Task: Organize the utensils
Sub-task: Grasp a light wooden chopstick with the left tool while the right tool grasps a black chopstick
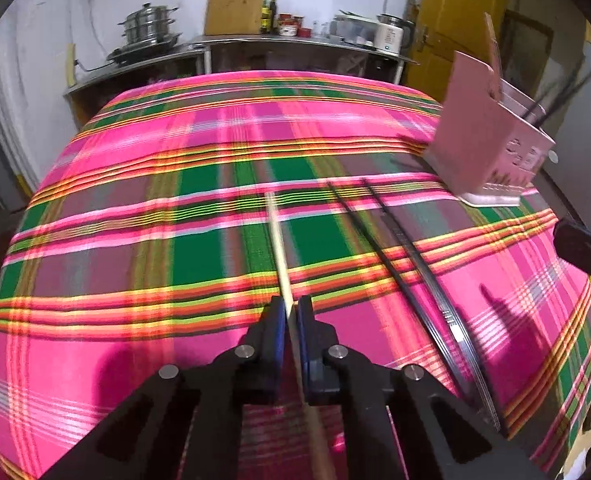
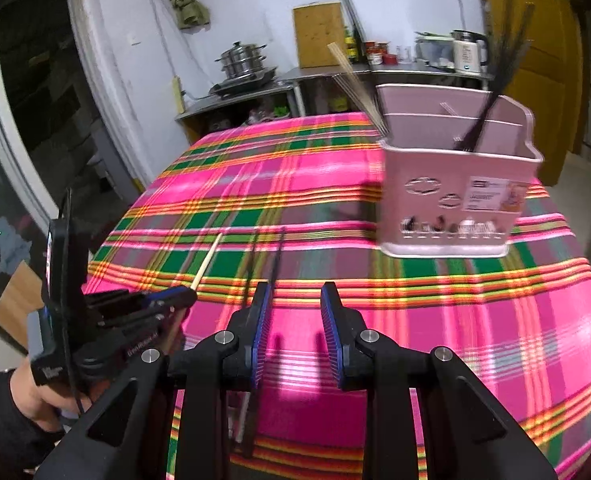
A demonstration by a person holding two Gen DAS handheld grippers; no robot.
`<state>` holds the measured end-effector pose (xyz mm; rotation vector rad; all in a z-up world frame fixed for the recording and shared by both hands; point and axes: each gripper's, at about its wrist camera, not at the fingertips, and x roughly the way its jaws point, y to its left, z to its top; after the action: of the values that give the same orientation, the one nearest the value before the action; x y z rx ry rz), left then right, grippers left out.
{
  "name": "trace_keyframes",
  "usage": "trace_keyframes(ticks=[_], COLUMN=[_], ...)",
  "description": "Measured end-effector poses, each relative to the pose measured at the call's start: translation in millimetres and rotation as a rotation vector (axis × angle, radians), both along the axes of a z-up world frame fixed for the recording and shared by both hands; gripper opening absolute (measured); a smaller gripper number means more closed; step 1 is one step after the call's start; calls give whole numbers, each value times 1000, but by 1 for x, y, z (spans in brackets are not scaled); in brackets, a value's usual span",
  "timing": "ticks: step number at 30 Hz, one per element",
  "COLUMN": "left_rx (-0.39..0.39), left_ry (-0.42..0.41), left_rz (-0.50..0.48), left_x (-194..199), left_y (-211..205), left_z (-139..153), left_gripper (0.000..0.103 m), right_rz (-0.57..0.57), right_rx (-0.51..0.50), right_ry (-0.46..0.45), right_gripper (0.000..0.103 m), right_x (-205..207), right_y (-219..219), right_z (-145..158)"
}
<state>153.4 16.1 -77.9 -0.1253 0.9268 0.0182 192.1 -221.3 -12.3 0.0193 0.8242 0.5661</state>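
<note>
My left gripper (image 1: 291, 312) is shut on a pale wooden chopstick (image 1: 277, 236) that points forward above the plaid cloth; it also shows in the right wrist view (image 2: 207, 264). Two black chopsticks (image 1: 379, 248) lie on the cloth to its right, and show by my right gripper's left finger (image 2: 273, 256). My right gripper (image 2: 295, 300) is open and empty, low over the cloth. A pink utensil holder (image 2: 451, 184) stands at the right, with black chopsticks (image 2: 491, 92) in one compartment and pale ones (image 2: 359, 88) leaning at its left side; it also shows in the left wrist view (image 1: 483, 140).
The table is covered with a pink, green and orange plaid cloth (image 1: 215, 240). Behind it stands a metal counter (image 1: 295, 44) with steamer pots (image 1: 149, 24), a cutting board (image 1: 235, 2), bottles and a kettle (image 1: 391, 34). A yellow door (image 1: 467, 20) is at the right.
</note>
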Motion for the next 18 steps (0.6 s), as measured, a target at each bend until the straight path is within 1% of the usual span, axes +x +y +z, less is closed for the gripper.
trace_keyframes(ticks=[2,6,8,9,11,14,18], left_rx=[-21,-27,-54,-68,-72,-75,-54], left_ry=[1,7,12,18,24,36,31], left_rz=[20,76,83,82,76,44,19], left_x=[-5,-13,-13,-12,-7,4,16], left_y=[13,36,44,47,47,43,39], left_z=[0,0,0,1,2,1,1], left_gripper=[5,5,5,5,6,11,18], right_rz=[21,70,90,103,122,146,164], right_rx=[5,13,16,17,14,18,-2], right_ry=[16,55,72,80,92,119,136], right_gripper=[26,26,26,26,26,26,26], right_x=[3,12,16,18,23,32,44], right_y=[10,32,42,47,57,67,80], right_z=[-4,-16,-21,-23,-28,-33,-41])
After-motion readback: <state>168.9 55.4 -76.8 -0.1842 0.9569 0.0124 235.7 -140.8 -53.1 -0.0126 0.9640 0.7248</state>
